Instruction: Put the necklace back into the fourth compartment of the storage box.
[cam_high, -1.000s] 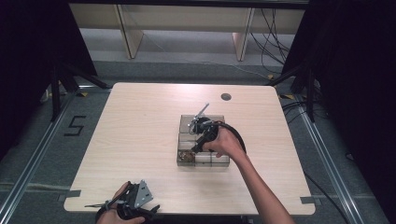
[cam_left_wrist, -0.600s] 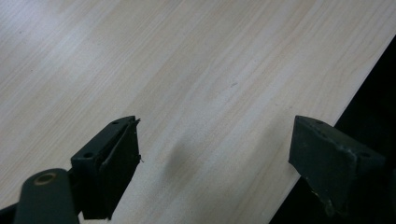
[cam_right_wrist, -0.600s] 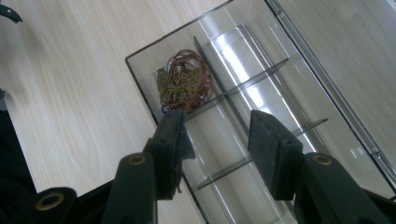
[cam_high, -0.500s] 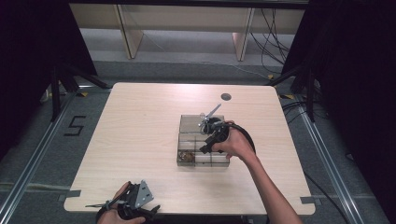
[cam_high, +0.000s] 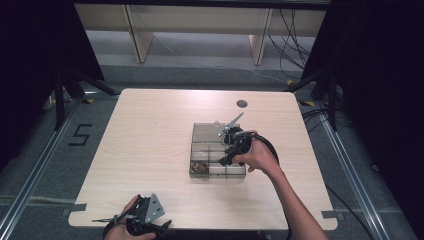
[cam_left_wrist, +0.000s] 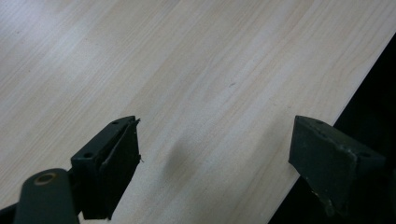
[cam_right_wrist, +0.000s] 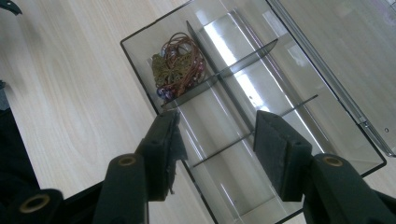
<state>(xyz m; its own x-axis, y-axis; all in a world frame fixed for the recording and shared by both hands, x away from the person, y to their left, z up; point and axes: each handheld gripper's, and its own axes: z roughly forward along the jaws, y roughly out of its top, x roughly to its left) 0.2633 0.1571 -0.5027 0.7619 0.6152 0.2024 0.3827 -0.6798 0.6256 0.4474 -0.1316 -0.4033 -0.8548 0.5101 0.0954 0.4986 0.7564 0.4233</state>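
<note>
A clear plastic compartment box lies right of the table's middle, its lid folded open on the far side. A tangle of brown cord and beads rests in its front-left corner compartment. My right gripper hovers over the box's right half. In the right gripper view it is open, nothing between its jaws, just above the thin dividers, with the bead tangle farther off. My left gripper is held at the table's front-left edge. It is open over bare wood.
A dark round grommet sits in the light wooden table near its far edge. In the left gripper view the table edge runs close by the right jaw. Shelving legs and cables stand on the floor beyond.
The right hand and gripper have shifted to the right along the box, from its middle toward its right half. The left gripper has stayed put.
</note>
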